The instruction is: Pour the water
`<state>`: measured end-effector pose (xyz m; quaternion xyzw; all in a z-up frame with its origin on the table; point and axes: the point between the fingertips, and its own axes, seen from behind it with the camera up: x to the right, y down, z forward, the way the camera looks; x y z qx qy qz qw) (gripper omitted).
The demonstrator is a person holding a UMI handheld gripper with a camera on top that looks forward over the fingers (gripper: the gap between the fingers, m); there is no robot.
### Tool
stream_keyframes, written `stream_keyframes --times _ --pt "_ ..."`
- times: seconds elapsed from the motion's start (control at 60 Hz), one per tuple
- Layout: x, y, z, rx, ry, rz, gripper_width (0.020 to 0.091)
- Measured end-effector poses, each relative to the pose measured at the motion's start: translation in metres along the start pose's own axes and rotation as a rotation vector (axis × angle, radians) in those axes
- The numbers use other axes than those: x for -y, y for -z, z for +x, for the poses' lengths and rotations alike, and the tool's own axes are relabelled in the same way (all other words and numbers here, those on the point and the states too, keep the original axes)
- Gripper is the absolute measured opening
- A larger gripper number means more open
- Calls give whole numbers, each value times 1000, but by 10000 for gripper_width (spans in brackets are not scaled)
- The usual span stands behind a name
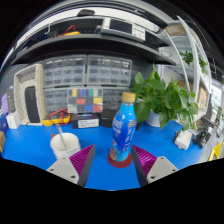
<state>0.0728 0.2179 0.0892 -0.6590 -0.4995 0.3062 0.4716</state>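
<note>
You could not read the label on the blue bottle (123, 128); its print was too small. The tool (113, 163) showed only its two fingertips at the bottom of the frame, the rest cut off. The white cup (64, 144) at lower left hid its contents. Items on the shelves (95, 25) at the top were too small to identify.

bright, even indoor light, soft shadows, strong fisheye bending toward the edges.
</note>
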Motion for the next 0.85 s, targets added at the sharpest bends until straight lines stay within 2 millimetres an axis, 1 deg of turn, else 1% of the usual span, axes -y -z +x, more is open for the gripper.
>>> stream_keyframes --times 0.1,0.217,0.267,0.367,0.483,0.583,0.667,0.85 --pt "15 39 -33 49 9 -3 734" --pt "42 84 -83 130 -17 26 733" --pt "54 102 -104 165 -29 46 746" --pt "74 133 -134 201 -22 83 744" --pt "85 163 -164 249 -6 103 743" --pt "87 182 -183 279 14 113 744" --pt "86 192 -194 294 26 116 743" --pt "82 200 -200 291 27 111 743"
